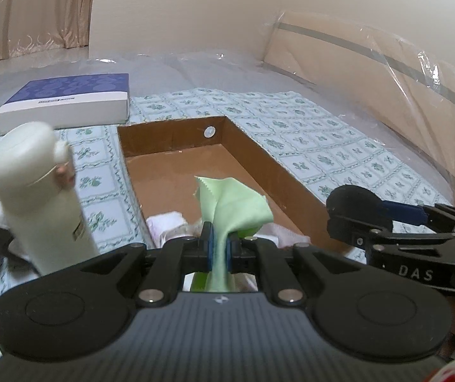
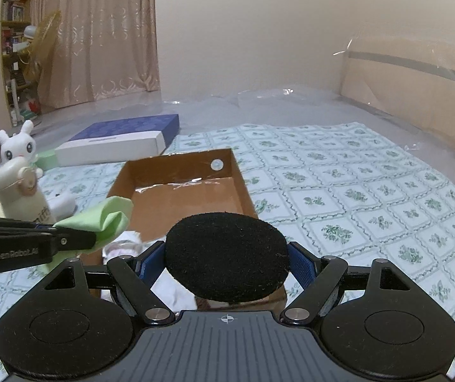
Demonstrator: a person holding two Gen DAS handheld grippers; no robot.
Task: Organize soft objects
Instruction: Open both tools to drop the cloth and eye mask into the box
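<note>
Two tools: left (image 1: 220, 244) pinches crumpled green cloth (image 1: 234, 205), right (image 2: 227, 262) fuzzy black disc (image 2: 227, 256).

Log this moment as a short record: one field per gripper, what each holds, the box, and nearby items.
left gripper: shut on the green cloth, held over the near end of the box
right gripper: jaws wide, clamping the black round pad by its edges
cardboard box: open-topped, on the floral sheet; white soft items at its near end
nearby: white bottle upright left of the box; blue and white box behind it
</note>
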